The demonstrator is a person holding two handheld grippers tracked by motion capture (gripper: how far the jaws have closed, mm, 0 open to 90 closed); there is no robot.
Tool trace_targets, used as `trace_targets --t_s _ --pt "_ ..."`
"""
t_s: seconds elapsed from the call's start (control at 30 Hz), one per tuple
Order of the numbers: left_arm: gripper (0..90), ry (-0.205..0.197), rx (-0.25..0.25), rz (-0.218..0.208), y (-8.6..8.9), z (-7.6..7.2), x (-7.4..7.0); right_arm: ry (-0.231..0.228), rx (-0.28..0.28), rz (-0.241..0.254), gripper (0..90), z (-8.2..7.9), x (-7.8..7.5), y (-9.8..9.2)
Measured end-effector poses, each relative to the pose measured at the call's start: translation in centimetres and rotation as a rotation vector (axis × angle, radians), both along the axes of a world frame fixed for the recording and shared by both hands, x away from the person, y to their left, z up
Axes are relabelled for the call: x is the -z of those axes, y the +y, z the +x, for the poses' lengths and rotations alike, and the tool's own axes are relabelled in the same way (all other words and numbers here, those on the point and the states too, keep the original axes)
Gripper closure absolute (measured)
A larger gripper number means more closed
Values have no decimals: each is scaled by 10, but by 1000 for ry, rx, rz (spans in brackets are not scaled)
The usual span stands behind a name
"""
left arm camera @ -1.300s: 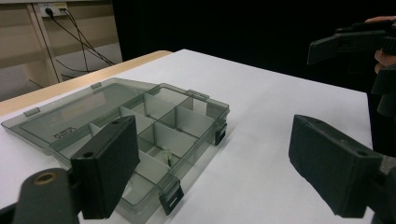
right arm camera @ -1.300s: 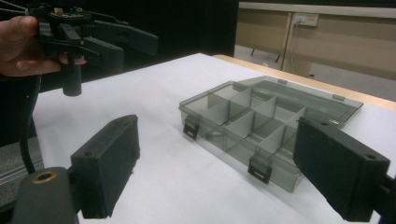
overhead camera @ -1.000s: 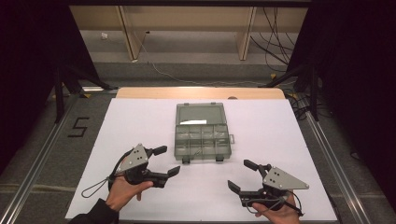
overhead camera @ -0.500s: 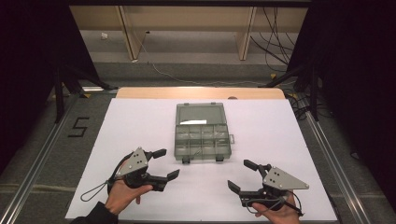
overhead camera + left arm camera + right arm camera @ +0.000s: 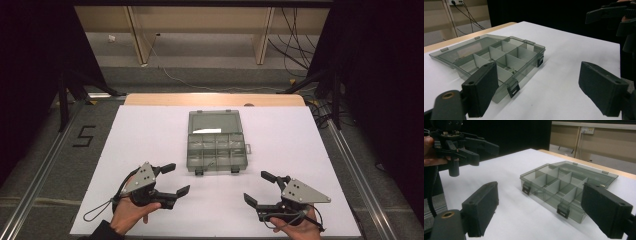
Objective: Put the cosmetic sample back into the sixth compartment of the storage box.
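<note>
A smoky clear plastic organiser box lies open in the middle of the white table, lid flat toward the far side, with several divided compartments. The same box appears in both gripper views, two black latches on its near wall. My left gripper is held low near the front left, open, with nothing between its jaws. My right gripper is held low near the front right, also open and holding nothing. Both sit short of the box's front edge. A small item lies in one compartment, too small to identify.
The table's wooden far edge borders a grey floor with cables. Metal rails run along both sides. A "5" mark is on the floor at the left. The other gripper shows at the top left of the right gripper view.
The left gripper has drifted slightly back toward the table's front edge and a little lower. The right gripper and the box have stayed put.
</note>
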State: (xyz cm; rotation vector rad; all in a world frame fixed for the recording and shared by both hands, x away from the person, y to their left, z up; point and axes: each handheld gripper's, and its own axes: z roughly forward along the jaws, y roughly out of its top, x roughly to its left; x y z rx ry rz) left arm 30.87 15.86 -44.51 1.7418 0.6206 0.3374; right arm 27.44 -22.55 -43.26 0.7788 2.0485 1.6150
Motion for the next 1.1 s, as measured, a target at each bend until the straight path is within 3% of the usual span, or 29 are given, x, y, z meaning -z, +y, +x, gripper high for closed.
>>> trace_targets --t_s 0.1,0.37,0.47,0.57,0.77,1.1 --pt "160 -5 -5 3 1 -1 0 21 -18 0 158 -1 0 1" --pt "160 -14 -6 -8 2 -4 0 14 -3 -1 158 -1 0 0" --pt "160 -6 -7 -16 1 -4 1 15 -24 -7 158 0 0 0" --pt "159 -17 -7 4 1 -4 0 13 -7 -11 158 -1 -1 0" --pt "159 -12 -11 -2 2 -3 0 3 -6 -11 158 0 -1 -1" --pt "159 -10 -11 -5 2 -3 0 25 -13 -10 158 -1 -1 0"
